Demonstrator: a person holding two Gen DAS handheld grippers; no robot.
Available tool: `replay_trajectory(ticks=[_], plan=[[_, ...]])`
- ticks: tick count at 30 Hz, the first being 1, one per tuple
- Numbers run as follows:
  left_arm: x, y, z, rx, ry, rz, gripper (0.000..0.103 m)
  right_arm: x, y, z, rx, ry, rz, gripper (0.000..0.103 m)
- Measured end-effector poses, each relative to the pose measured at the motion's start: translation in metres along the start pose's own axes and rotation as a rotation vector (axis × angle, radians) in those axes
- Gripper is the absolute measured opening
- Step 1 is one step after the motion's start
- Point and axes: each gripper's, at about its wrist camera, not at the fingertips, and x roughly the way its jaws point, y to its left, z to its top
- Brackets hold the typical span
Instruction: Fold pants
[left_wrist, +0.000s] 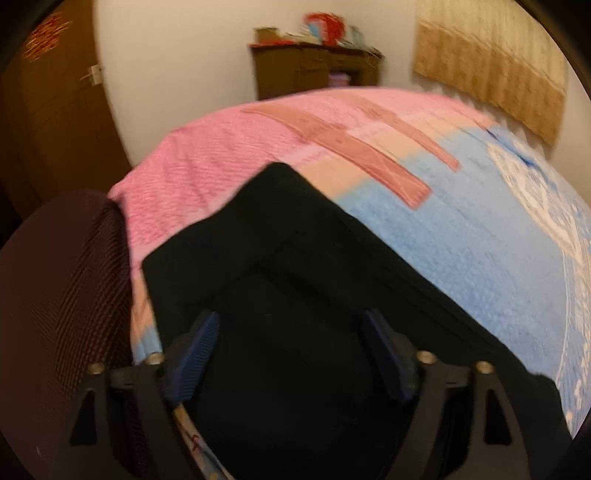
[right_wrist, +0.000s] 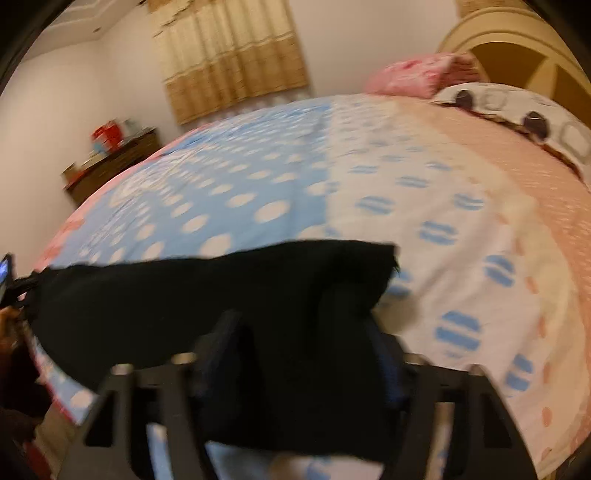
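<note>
The black pants (left_wrist: 295, 266) lie at the bed's (left_wrist: 461, 236) near edge, lower centre. Left tool (left_wrist: 291, 358) spread wide over them, pads clear. Right tool (right_wrist: 306, 354) pinches their end; open bedspread fills the upper frame.

left gripper (left_wrist: 290, 354): jaws wide apart, pads not pressing | black pants (left_wrist: 295, 258): beneath and ahead of fingers, on bedspread (left_wrist: 461, 236) | dark mesh chair back (left_wrist: 62, 280): left of gripper | wooden cabinet (left_wrist: 314, 70): far ahead
</note>
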Motion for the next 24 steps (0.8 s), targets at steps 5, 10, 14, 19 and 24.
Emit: replay_trajectory(ticks=[5,10,14,19,24], plan=[[0.003,0.004,-0.001,-0.018,0.012,-0.001,0.096,-0.004,-0.024,0.0,0.135,0.004,0.04,0.023],[0.003,0.002,0.0,-0.002,0.017,-0.002,0.096,-0.038,-0.023,-0.001,0.132,-0.04,0.02,0.019],[0.001,-0.001,-0.001,0.018,0.005,0.017,0.096,-0.039,-0.035,-0.016,0.166,-0.018,-0.004,0.02],[-0.004,-0.007,0.0,0.103,-0.004,0.034,0.096,-0.029,-0.049,-0.029,0.217,-0.027,-0.003,0.046],[-0.007,-0.003,-0.003,0.09,0.016,0.009,0.096,-0.065,-0.084,-0.018,0.343,-0.158,-0.036,0.068]])
